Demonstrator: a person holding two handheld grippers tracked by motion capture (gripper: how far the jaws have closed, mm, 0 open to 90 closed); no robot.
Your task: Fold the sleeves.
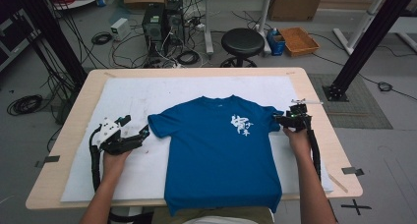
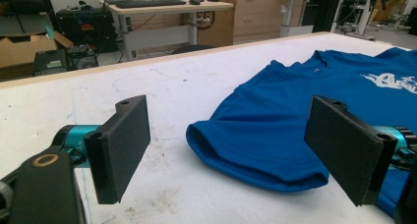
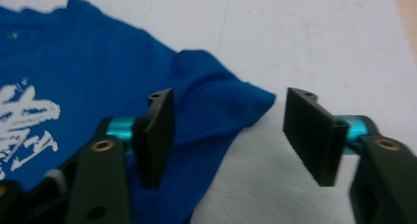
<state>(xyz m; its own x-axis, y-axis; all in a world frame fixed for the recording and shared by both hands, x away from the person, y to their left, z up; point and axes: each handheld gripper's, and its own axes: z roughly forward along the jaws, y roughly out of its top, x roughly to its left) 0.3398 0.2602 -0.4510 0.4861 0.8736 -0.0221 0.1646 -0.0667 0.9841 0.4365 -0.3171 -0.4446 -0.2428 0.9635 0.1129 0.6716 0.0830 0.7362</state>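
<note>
A blue T-shirt (image 1: 221,150) with a white print on the chest lies flat, face up, on the white mat (image 1: 133,101); its hem hangs over the near table edge. My left gripper (image 1: 135,130) stands open just left of the shirt's left sleeve (image 2: 255,150); the sleeve's cuff lies between and beyond the jaws in the left gripper view (image 2: 231,153). My right gripper (image 1: 281,118) is open at the right sleeve (image 3: 221,106), whose tip lies between its spread jaws (image 3: 231,135).
The wooden table (image 1: 319,116) carries the mat. Behind it on the floor stand a black stool (image 1: 242,43), computer towers (image 1: 162,20), cables and an orange tray (image 1: 298,40). Black frame posts (image 1: 364,42) rise at both sides.
</note>
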